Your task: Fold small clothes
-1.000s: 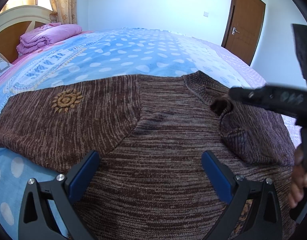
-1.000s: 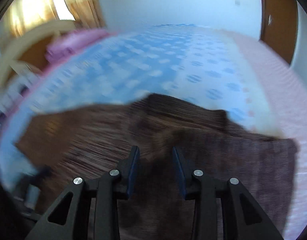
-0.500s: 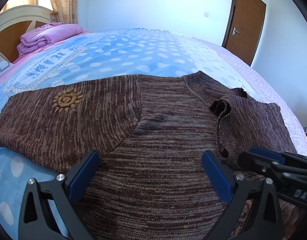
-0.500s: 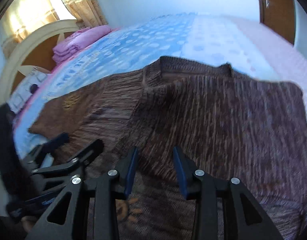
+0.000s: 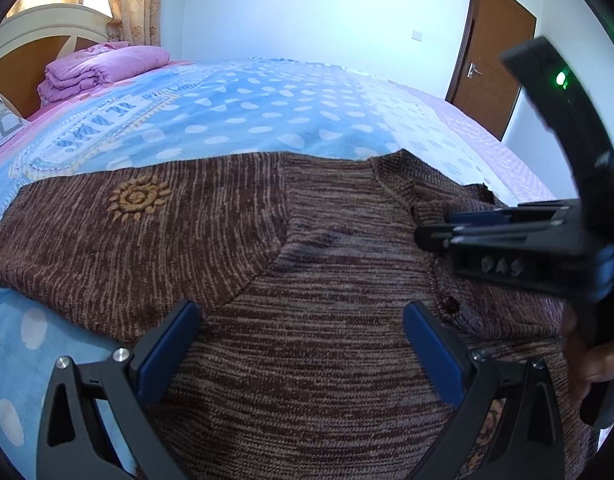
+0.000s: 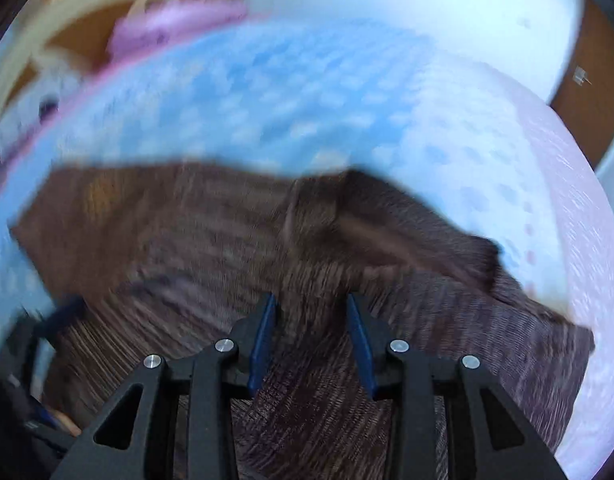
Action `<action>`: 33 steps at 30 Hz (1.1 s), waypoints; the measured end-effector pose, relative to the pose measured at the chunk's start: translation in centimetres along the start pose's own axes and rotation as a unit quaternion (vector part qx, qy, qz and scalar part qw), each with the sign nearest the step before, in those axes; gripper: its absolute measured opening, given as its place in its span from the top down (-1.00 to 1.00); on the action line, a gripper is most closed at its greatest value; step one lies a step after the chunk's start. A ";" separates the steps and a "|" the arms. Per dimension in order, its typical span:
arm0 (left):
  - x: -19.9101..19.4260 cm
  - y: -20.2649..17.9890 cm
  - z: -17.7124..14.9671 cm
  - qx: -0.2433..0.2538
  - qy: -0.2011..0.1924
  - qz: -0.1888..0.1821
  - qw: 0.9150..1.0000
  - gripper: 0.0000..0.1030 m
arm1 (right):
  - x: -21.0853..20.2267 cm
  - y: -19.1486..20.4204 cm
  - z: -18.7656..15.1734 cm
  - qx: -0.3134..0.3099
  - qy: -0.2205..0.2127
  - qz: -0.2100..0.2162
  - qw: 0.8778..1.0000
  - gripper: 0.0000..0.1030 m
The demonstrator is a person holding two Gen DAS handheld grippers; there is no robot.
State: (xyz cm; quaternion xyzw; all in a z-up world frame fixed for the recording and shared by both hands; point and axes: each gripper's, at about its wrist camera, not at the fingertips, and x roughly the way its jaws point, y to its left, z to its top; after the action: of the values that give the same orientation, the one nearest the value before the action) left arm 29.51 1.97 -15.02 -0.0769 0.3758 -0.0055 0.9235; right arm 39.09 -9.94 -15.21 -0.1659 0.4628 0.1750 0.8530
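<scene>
A: Brown marled knit, that is the sweater (image 5: 307,264), spread flat on the bed (image 5: 235,120) over a blue bedspread with white dots.

B: Where in the left wrist view?

A: It fills the lower half, from 8 o'clock across to 4 o'clock. An orange sun motif (image 5: 137,199) sits on the sleeve toward 10 o'clock, and the neckline lies toward 2 o'clock.

B: And the left gripper (image 5: 303,344)?

A: At 6 o'clock, blue pads spread wide above the knit, with nothing clamped between them.

B: The right gripper (image 5: 423,236)?

A: It reaches in from 3 o'clock with its tips at the collar area. From its own camera the right gripper (image 6: 311,320) has its pads partly apart, with a raised ridge of sweater (image 6: 347,360) running up between them. That view is blurred, so I cannot tell whether the pads press the cloth.

B: Anything of the person?

A: A hand (image 5: 599,364) on the right gripper's handle at 4 o'clock.

B: Around the bed?

A: A folded purple quilt (image 5: 99,68) by the headboard (image 5: 31,40) at 10 o'clock, curtains (image 5: 135,4) at 11 o'clock, and a brown door (image 5: 495,68) at 2 o'clock.
</scene>
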 end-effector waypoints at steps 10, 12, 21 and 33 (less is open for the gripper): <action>-0.1 0.0 -0.1 -0.001 -0.001 -0.001 1.000 -1.00 | -0.6 -6.6 -2.5 0.298 -0.114 0.281 0.905 0.58; -0.1 0.0 -0.1 -0.001 -0.001 -0.001 1.000 -1.00 | -0.5 -6.5 -3.2 0.315 -0.094 0.292 0.898 0.30; -0.1 0.0 -0.1 0.000 -0.001 0.000 1.000 -1.00 | -4.0 -1.9 -8.0 0.212 -0.086 0.068 0.971 0.30; -2.0 3.3 0.3 -0.028 0.042 -0.012 0.999 -1.00 | -4.2 -2.9 -10.4 0.218 -0.119 0.072 0.966 0.30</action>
State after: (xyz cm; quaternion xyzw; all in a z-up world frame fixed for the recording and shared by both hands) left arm 28.09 5.41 -13.91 -0.1064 0.4134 -0.0090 0.9042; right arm 30.65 -17.77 -16.71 0.0797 0.3960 0.1493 0.9025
